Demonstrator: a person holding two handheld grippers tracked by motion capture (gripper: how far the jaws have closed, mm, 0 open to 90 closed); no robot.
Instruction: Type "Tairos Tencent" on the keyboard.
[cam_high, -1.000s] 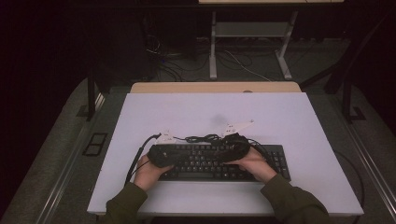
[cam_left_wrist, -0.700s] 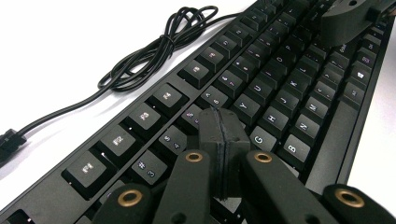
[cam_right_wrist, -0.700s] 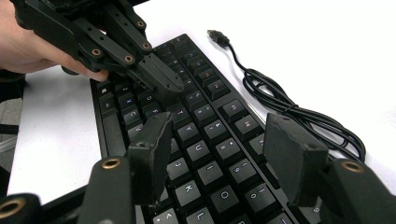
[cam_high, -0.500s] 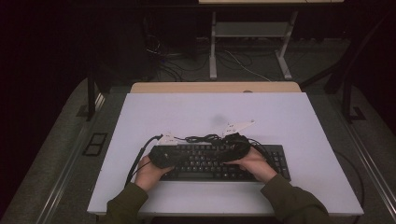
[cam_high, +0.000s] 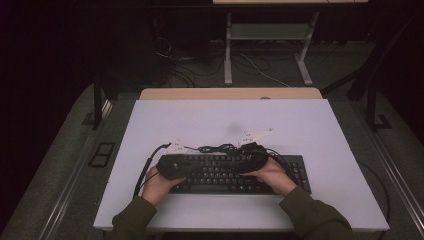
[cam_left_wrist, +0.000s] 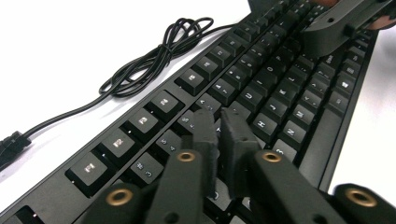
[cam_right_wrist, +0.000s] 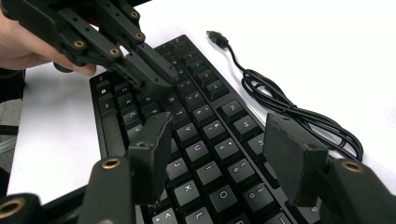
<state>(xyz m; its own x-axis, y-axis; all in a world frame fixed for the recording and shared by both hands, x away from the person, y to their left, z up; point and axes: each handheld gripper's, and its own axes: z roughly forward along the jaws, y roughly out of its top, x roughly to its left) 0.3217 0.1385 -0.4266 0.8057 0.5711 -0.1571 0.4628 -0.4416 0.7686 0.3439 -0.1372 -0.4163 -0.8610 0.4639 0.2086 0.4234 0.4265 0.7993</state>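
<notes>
Left gripper (cam_left_wrist: 219, 122) is hovering low centre over the keyboard (cam_high: 235, 172) – jaws nearly together, just easing apart, pinching nothing; right gripper (cam_right_wrist: 219, 161), jaws apart, is poised to press keys.

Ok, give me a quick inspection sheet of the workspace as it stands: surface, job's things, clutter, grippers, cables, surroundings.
Surface: white table top, bare beyond the work area.
Job's things: black keyboard lying flat near the front edge, keys up.
Clutter: nothing seen.
Grippers: left gripper over the left half of the keys, jaws nearly together and just starting to open, nothing between them; right gripper over the right half, jaws apart, empty.
Cables: keyboard cable coiled loosely on the table behind the keyboard, plug free; gripper cable trailing off at the left.
Surroundings: dark room, second desk frame and loose floor cables behind the table.
</notes>
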